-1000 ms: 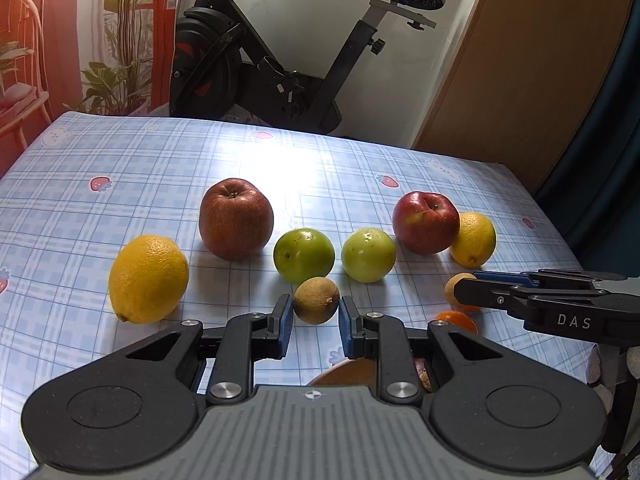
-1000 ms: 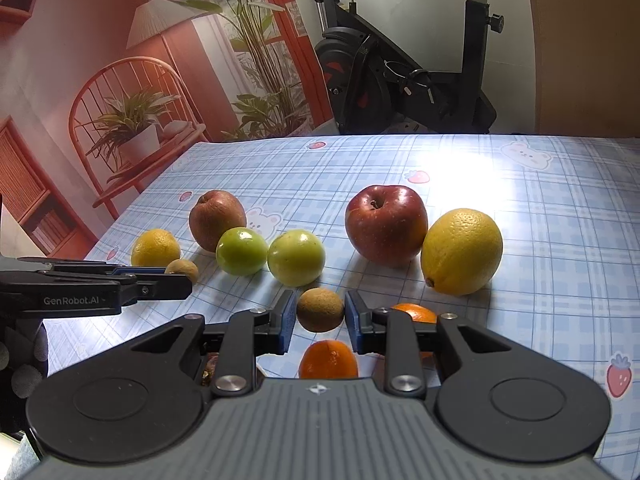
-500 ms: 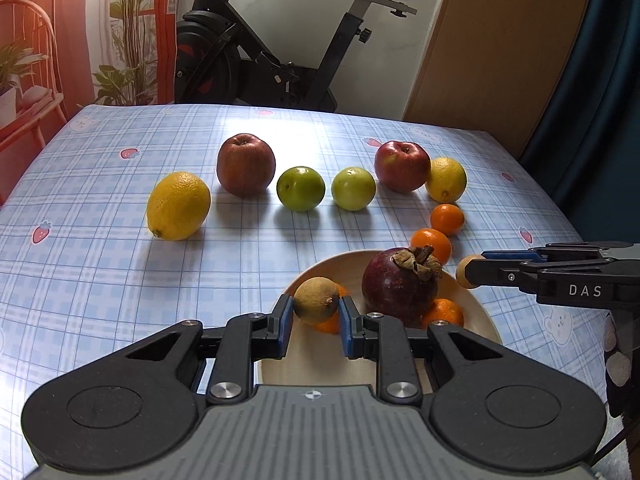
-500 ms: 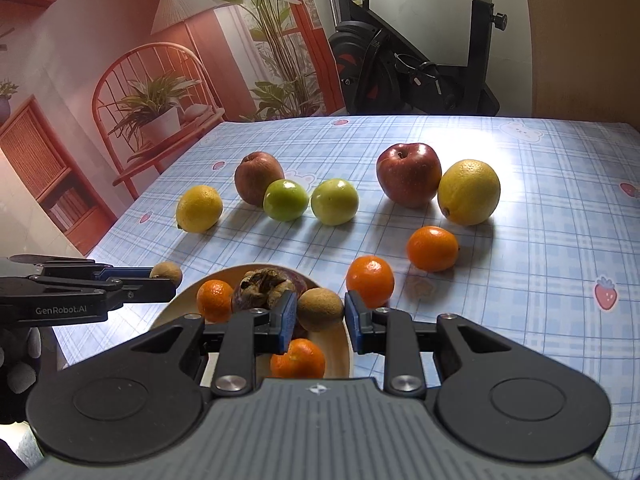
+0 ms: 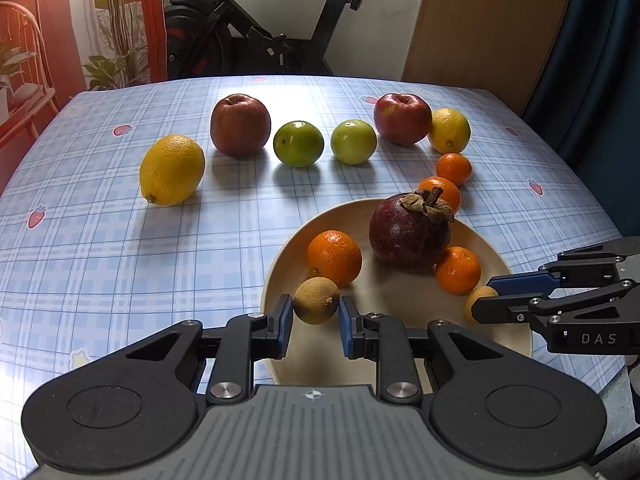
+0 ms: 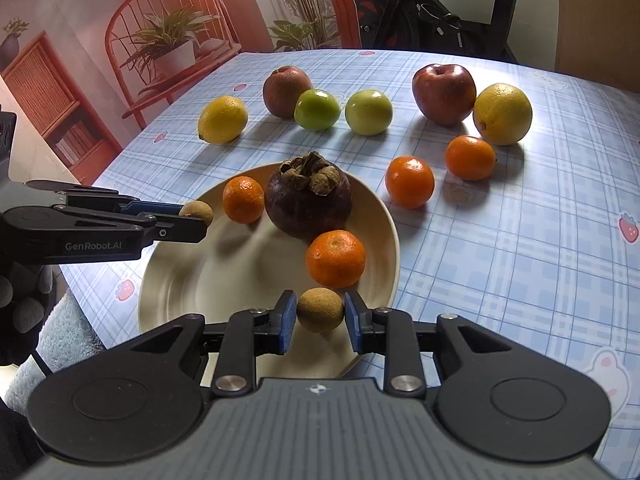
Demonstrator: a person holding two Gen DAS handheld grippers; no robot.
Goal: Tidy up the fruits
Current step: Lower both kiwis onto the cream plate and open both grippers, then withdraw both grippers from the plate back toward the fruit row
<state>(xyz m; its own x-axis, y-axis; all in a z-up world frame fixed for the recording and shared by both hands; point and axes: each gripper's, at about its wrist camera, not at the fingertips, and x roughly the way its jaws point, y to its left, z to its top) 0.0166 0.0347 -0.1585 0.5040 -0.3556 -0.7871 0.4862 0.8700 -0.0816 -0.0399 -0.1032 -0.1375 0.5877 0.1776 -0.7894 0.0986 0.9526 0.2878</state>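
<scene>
We've swung both tools back from the fruit row on the table to over the plate, left tool and right tool each pinching a small brown fruit, so release comes next.

Black exercise bike behind the table, blue checked tablecloth, red wall mural with chair and plants

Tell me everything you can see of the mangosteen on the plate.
The mangosteen is round with a smooth dark purple-red rind and a dried brown calyx on top. It sits upright, whole, in the cream plate toward its far side. Two oranges flank it closely; contact is unclear. Neither gripper touches it.
</scene>
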